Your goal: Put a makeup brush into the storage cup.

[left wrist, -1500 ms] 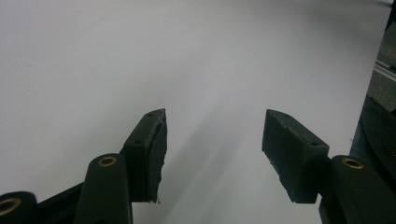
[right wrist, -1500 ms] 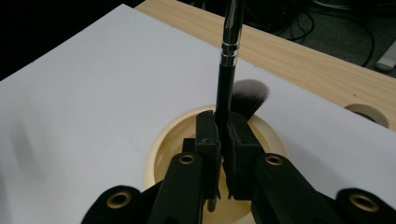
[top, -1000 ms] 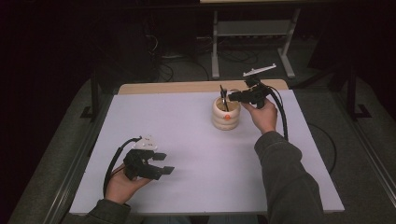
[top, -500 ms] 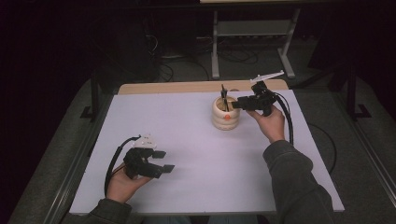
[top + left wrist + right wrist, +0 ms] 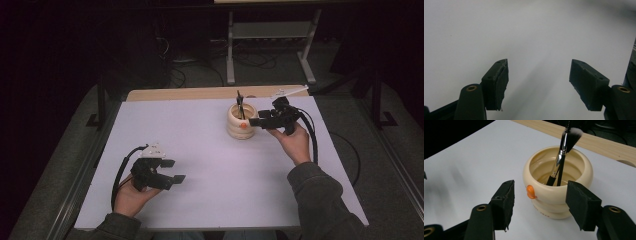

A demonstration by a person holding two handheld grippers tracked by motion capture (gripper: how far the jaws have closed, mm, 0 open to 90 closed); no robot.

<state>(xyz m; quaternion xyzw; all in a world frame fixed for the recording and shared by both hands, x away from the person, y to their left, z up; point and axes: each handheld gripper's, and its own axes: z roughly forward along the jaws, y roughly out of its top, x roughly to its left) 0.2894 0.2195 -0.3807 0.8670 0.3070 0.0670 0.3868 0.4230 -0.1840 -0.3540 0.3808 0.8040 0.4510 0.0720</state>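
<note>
Two makeup brushes (image 5: 561,162) already stand inside the cream cup (image 5: 241,121) at the far right of the white surface (image 5: 200,150). The right hand-held gripper (image 5: 257,121), just beside the cup, has just been opening with nothing between its jaws. The left hand-held gripper (image 5: 172,171) rests open and empty; nothing seems left to load.

One cream cup (image 5: 557,195), two brushes (image 5: 560,157) in it, two tongs, one table (image 5: 200,130).

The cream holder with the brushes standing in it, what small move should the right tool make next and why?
Probably draw the right tool back from the cream holder. Its jaws have just been opening, nothing is between them, and both brushes already stand inside.
</note>
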